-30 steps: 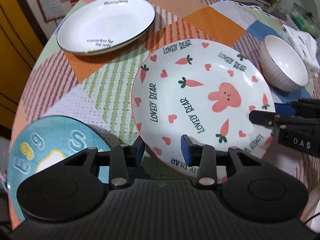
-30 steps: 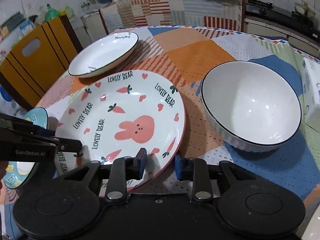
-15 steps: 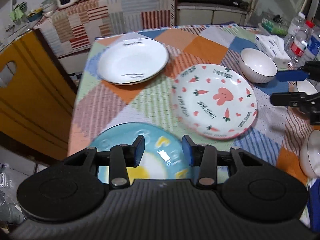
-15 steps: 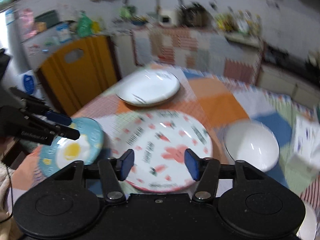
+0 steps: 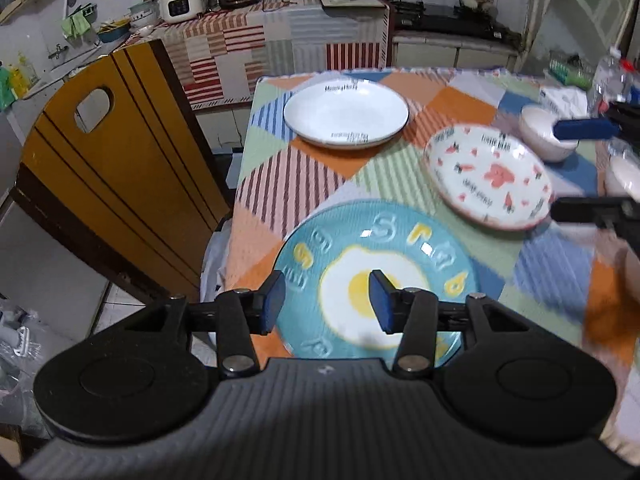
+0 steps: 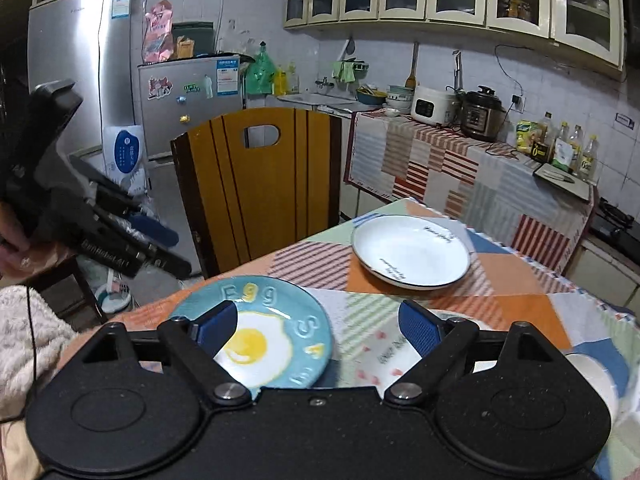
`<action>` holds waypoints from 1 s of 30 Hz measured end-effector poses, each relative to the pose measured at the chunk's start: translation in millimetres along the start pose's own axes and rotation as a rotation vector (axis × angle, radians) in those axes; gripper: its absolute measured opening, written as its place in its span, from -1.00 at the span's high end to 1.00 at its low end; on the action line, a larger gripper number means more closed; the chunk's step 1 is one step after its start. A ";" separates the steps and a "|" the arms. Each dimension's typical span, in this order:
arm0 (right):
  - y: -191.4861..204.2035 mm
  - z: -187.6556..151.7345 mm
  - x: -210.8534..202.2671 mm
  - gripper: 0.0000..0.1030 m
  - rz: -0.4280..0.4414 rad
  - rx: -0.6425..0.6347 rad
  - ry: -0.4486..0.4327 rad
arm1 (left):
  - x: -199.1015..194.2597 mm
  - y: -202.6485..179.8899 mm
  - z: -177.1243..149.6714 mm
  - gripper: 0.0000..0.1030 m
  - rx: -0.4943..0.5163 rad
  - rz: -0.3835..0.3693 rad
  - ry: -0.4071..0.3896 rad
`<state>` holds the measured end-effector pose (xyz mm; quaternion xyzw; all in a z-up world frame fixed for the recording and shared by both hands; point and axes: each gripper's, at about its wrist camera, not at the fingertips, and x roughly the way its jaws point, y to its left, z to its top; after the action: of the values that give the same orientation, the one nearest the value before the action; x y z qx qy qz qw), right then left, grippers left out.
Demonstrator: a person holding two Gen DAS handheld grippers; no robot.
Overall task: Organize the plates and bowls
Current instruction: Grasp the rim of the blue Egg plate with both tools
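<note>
A blue egg plate [image 5: 380,276] lies at the table's near left corner, under my open, empty left gripper [image 5: 328,304]. It also shows in the right wrist view [image 6: 264,332]. A rabbit plate [image 5: 488,176] lies to its right and a white plate [image 5: 346,114] at the far side, also seen in the right wrist view [image 6: 412,252]. A white bowl [image 5: 544,136] stands beyond the rabbit plate. My right gripper [image 6: 316,330] is open and empty, raised above the table; it shows at the right edge of the left wrist view [image 5: 588,168].
A yellow wooden chair [image 6: 260,184] stands against the table's left side. The patchwork tablecloth [image 5: 300,184] covers the table. Another white bowl [image 5: 624,176] sits at the right edge. A counter with cookers [image 6: 456,112] runs behind. The left gripper appears at the left in the right wrist view [image 6: 132,248].
Both grippers have pulled back and up from the rabbit plate. The right gripper has opened wider and tilted up toward the kitchen. The left gripper now hovers over the egg plate.
</note>
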<state>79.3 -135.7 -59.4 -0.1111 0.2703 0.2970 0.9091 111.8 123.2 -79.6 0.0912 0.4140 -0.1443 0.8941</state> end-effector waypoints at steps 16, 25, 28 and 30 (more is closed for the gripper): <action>-13.1 -59.5 90.5 -0.75 -0.023 0.394 0.250 | 79.0 21.0 -38.1 -0.10 -0.003 -0.010 0.179; -3.7 -79.2 110.0 -0.30 0.053 0.498 0.230 | 97.0 33.7 -44.6 0.28 -0.113 -0.094 0.196; -0.1 -80.0 115.9 -0.02 0.054 0.482 0.222 | 98.0 37.4 -46.8 0.42 -0.170 -0.109 0.186; -0.6 -82.1 118.4 0.24 0.046 0.489 0.225 | 97.4 37.9 -48.5 0.45 -0.185 -0.106 0.174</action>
<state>124.9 -109.1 -193.5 0.0857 0.4359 0.2292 0.8661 149.8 154.8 -183.7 -0.0018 0.5059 -0.1441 0.8505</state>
